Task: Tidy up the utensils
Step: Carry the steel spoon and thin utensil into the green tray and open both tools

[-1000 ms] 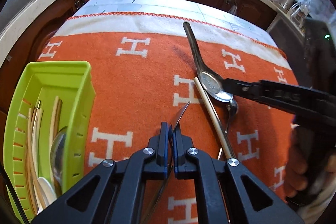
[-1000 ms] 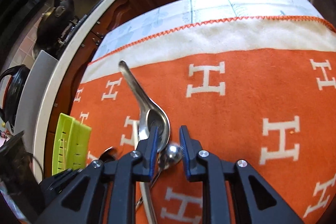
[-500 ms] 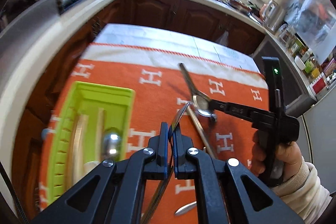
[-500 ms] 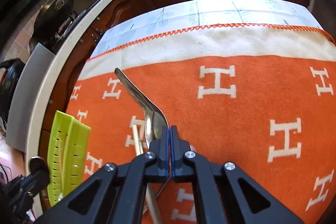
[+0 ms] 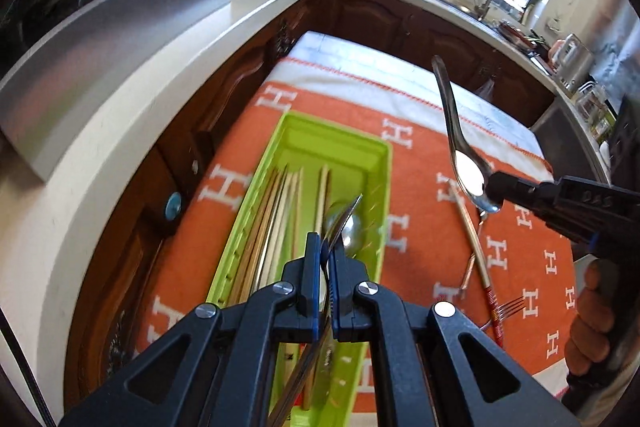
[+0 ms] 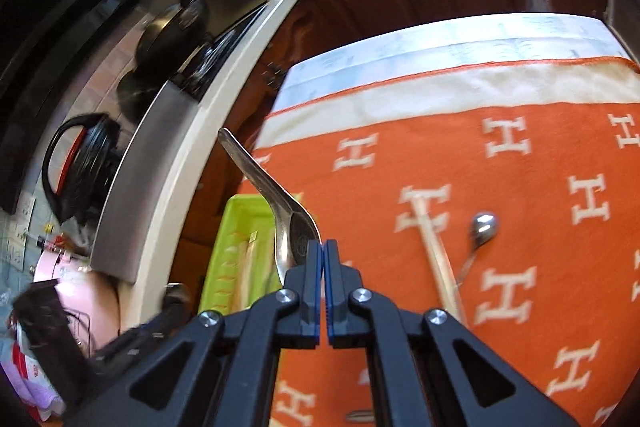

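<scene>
Our left claw [image 5: 327, 251] is clamped on a thin metal utensil [image 5: 347, 214], its tip poking past the fingers over the green tray [image 5: 386, 163] at the blanket's [image 5: 532, 267] left edge. Our right claw [image 6: 322, 251] is pinched on the big spoon's [image 6: 280, 211] bowl, handle rising ahead, held above the blanket.

Lower length of the knife [image 5: 340, 223] behind the jaws; green tray [image 6: 240, 227] partly behind spoon [image 6: 288, 223].

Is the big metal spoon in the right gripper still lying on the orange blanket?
No, the right gripper holds the spoon lifted, its handle pointing up above the blanket.
</scene>
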The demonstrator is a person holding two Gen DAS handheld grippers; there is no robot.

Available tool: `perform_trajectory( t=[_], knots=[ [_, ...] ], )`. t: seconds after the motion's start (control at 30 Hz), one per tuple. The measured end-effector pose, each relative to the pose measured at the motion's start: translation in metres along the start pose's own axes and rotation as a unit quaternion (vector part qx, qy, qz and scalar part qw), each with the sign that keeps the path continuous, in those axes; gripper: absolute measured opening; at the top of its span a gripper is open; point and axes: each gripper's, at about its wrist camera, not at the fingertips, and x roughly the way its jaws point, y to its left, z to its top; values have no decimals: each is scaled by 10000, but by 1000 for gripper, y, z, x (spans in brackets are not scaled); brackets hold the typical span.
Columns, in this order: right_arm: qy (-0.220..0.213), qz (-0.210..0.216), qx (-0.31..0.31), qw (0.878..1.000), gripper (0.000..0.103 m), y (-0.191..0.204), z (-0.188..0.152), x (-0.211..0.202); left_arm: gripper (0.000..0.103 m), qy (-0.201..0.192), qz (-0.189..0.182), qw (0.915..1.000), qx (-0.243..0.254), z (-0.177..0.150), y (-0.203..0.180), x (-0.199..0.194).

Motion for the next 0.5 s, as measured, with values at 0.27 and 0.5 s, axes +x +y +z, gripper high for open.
perform_trajectory(
  t=[0.27, 0.5],
  knots=[
    [319, -349, -335, 9983, 1, 43, -25, 47, 2, 331, -43, 9991, -243, -22, 13, 29],
    [354, -736, -528, 9953, 2, 55, -26, 70, 12, 133, 68, 9998, -98, -22, 11, 22]
  ],
)
